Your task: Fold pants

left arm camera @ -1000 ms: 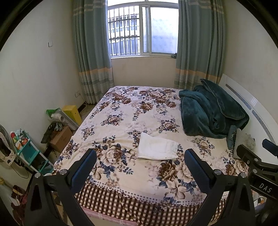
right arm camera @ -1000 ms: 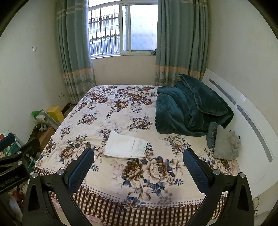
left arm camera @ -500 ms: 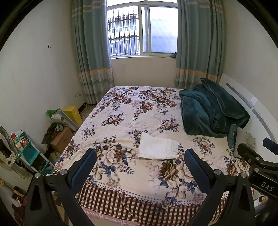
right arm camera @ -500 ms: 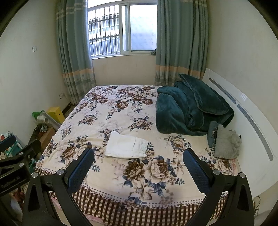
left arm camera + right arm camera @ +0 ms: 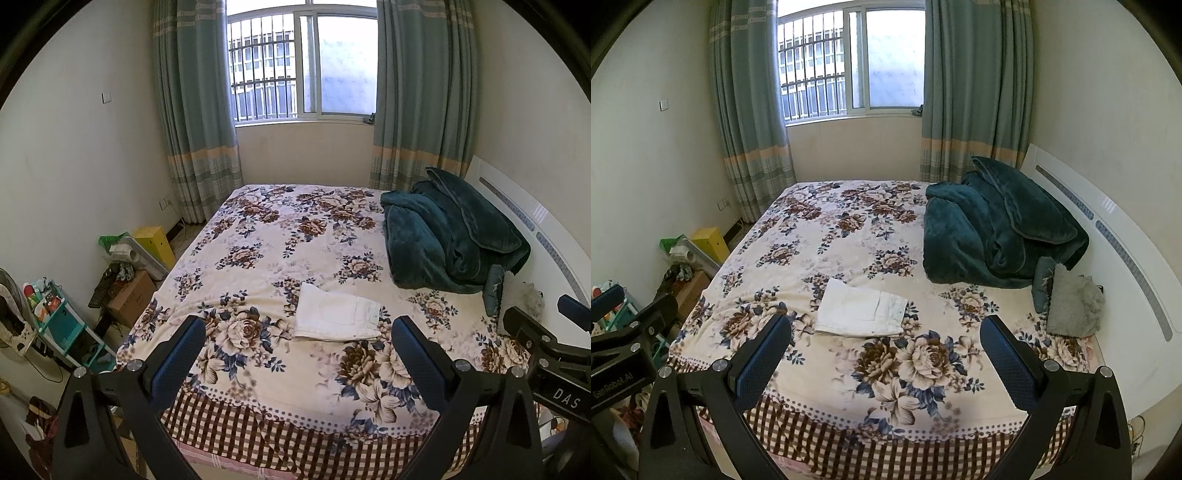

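White pants (image 5: 334, 313) lie folded into a small flat rectangle on the floral bedspread (image 5: 273, 258), near the foot of the bed; they also show in the right wrist view (image 5: 862, 308). My left gripper (image 5: 301, 360) is open and empty, held back from the bed's foot edge, well short of the pants. My right gripper (image 5: 886, 356) is open and empty too, at about the same distance. Each gripper's body shows at the edge of the other's view.
A dark teal blanket (image 5: 447, 240) is heaped at the right by the white headboard (image 5: 1108, 240), with a grey cushion (image 5: 1073, 304) beside it. Boxes, a yellow bin (image 5: 155, 242) and a teal shelf (image 5: 55, 321) crowd the floor at the left.
Both grippers have drawn back slightly from the bed and risen a little; the pants have not moved.
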A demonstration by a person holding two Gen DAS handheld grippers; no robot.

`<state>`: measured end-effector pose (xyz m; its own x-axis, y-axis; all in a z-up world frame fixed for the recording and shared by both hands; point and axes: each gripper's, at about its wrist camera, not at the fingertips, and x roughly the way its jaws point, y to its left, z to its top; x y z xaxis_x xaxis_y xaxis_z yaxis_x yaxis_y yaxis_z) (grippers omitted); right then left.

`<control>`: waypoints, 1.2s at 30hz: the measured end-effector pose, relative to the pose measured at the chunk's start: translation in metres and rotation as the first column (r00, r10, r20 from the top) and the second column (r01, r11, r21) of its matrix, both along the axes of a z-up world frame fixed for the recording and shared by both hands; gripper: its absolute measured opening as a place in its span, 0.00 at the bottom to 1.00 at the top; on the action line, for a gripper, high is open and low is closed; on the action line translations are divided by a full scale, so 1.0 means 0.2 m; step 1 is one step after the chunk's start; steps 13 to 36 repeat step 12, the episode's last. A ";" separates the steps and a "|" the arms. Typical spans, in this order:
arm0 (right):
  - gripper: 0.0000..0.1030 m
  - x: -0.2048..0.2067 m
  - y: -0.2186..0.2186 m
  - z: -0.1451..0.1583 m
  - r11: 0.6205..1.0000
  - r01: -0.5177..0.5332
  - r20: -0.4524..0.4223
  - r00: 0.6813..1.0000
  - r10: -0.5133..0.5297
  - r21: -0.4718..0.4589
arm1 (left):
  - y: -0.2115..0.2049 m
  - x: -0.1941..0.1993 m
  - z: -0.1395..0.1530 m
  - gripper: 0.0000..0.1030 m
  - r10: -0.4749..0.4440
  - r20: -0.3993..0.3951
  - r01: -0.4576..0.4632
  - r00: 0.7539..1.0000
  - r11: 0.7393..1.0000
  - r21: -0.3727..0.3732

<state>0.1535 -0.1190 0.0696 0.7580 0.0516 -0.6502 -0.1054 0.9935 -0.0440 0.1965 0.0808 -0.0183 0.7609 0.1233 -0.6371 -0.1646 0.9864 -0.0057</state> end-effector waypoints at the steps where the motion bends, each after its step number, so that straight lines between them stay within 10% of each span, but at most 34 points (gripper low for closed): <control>1: 1.00 0.00 0.00 0.00 1.000 -0.001 0.000 1.000 0.001 0.001 | 0.00 0.00 0.00 1.00 0.000 0.000 0.000 1.000 1.000 0.000; 36: 1.00 0.00 -0.01 0.00 1.000 0.000 0.000 1.000 0.000 0.001 | 0.02 0.01 0.03 1.00 -0.006 0.010 0.006 1.000 1.000 0.002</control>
